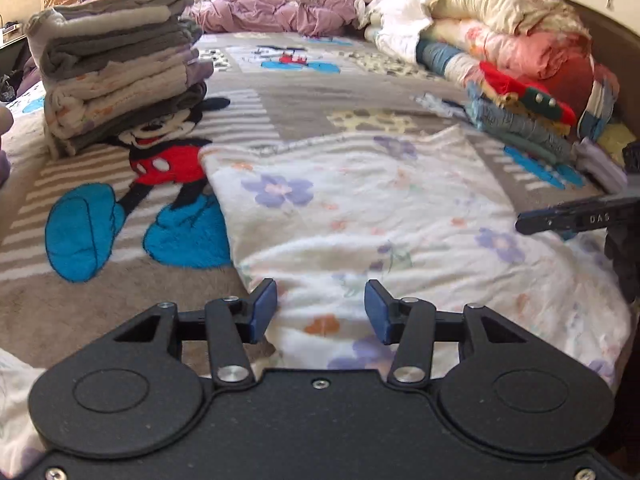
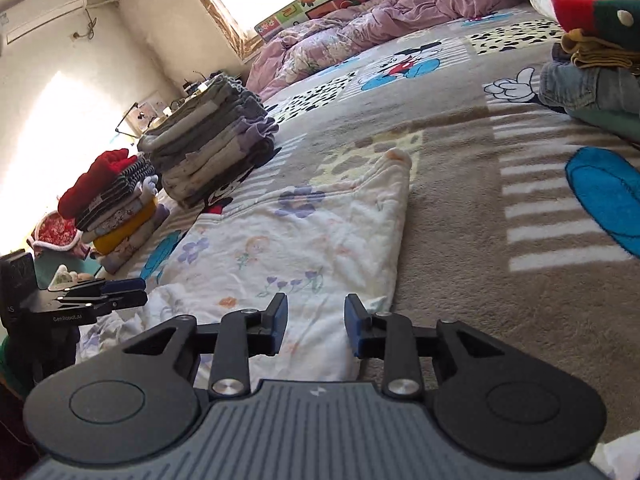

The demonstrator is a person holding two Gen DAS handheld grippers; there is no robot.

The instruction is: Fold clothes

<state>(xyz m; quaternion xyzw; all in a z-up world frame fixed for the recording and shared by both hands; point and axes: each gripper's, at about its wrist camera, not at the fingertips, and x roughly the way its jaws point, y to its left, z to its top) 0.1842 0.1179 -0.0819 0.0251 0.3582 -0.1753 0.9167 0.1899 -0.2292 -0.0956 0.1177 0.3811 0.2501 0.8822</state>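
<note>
At the far left, a tall stack of folded grey, white and lilac cloths is sitting on the plush grey cartoon-mouse blanket that is covering the bed. In the right wrist view a second, lower pile topped by a red knit piece is lying further left of that stack, near the bed's edge.

Moving toward the middle, the white floral-print garment is lying spread flat on the blanket, its far corner pointing toward the crumpled lilac quilt at the back. The left gripper is hovering over the garment's near edge, its blue pads standing apart with only flat cloth showing below them, nothing pinched.

The right gripper is hanging just above the garment's near right edge, jaws likewise parted and holding nothing; its tip is showing at the right border of the left wrist view.

At the far right, a heap of folded jeans, a red-and-green knit and rolled bedding is resting against the wall.
</note>
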